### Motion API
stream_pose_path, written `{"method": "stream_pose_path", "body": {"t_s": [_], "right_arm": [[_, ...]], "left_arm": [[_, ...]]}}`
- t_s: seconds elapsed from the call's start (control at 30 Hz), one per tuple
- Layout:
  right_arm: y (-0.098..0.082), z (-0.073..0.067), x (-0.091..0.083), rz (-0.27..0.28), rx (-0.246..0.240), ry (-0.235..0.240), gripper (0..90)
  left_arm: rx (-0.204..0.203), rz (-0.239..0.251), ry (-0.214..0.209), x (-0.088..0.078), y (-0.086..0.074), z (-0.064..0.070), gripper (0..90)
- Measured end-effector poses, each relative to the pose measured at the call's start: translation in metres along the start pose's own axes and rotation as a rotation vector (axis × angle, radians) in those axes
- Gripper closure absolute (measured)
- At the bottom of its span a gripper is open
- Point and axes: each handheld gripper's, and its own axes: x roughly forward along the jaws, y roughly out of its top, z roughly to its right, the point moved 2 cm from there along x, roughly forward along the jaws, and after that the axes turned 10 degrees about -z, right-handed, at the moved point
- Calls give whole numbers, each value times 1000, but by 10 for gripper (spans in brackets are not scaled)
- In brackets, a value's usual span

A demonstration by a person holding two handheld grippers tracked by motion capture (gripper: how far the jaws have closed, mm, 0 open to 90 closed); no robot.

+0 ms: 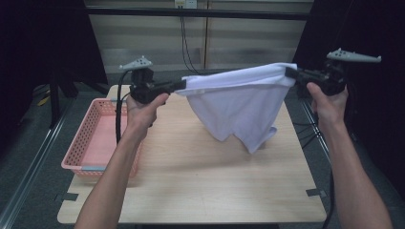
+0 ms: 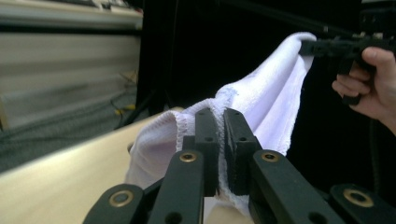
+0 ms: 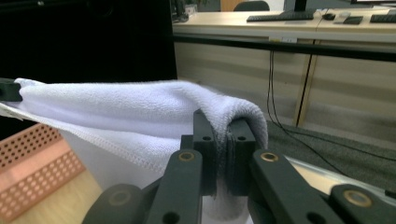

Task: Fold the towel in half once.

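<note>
In the high view, the left gripper (image 1: 180, 86) and right gripper (image 1: 289, 72) each clench a corner of a white towel (image 1: 239, 105), which hangs stretched between them at upper centre, above the wooden surface (image 1: 191, 181). A pink basket (image 1: 88, 138) sits at left, partly hidden by the forearm.

In the left gripper view, the jaws pinch the towel's hem (image 2: 219, 105); its lower part is cut off.

In the right gripper view, the towel (image 3: 140, 112) drapes over the closed jaws, hiding the pinch.
</note>
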Motion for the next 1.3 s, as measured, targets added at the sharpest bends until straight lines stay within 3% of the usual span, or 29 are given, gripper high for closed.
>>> {"method": "stream_pose_path", "body": {"t_s": [0.17,0.23,0.3,0.4,0.5,0.57,0.63,0.7,0.77,0.83,0.9,1.0,1.1,1.13,1.2,1.3], "right_arm": [[34,-3,-12,66,-14,4,854],[37,-9,-20,89,-24,22,854],[28,-17,-25,77,-39,33,856],[-4,-28,-28,21,-52,55,858],[-54,-40,-32,-49,-47,106,859],[-83,-48,-36,-88,-38,132,859],[-116,-58,-41,-133,-28,167,859],[-151,-70,-47,-169,-1,207,859],[-181,-81,-51,-213,7,223,859],[-206,-90,-52,-255,7,244,859],[-232,-97,-52,-286,39,263,858],[-262,-104,-50,-367,50,273,841],[-282,-114,-55,-432,40,279,757],[-286,-116,-59,-431,34,281,674],[-282,-113,-67,-395,54,269,613],[-276,-103,-68,-373,56,221,549]], "left_arm": [[50,44,14,-18,28,12,858],[51,52,-2,-27,27,19,857],[54,14,-3,-30,13,22,856],[33,-34,-26,-29,-20,25,855],[9,-96,-57,-28,-70,30,853],[-17,-131,-92,-29,-98,35,852],[-4,-190,-98,-32,-128,44,850],[-31,-224,-125,-38,-161,54,846],[-46,-275,-124,-43,-191,61,840],[-54,-319,-142,-43,-216,64,830],[-81,-383,-150,-41,-246,62,823],[-134,-446,-160,-42,-269,63,801],[-107,-443,-170,-48,-270,67,763],[-112,-438,-171,-49,-269,67,740],[-104,-441,-148,-47,-265,63,687],[-95,-420,-140,-38,-255,55,678]]}}
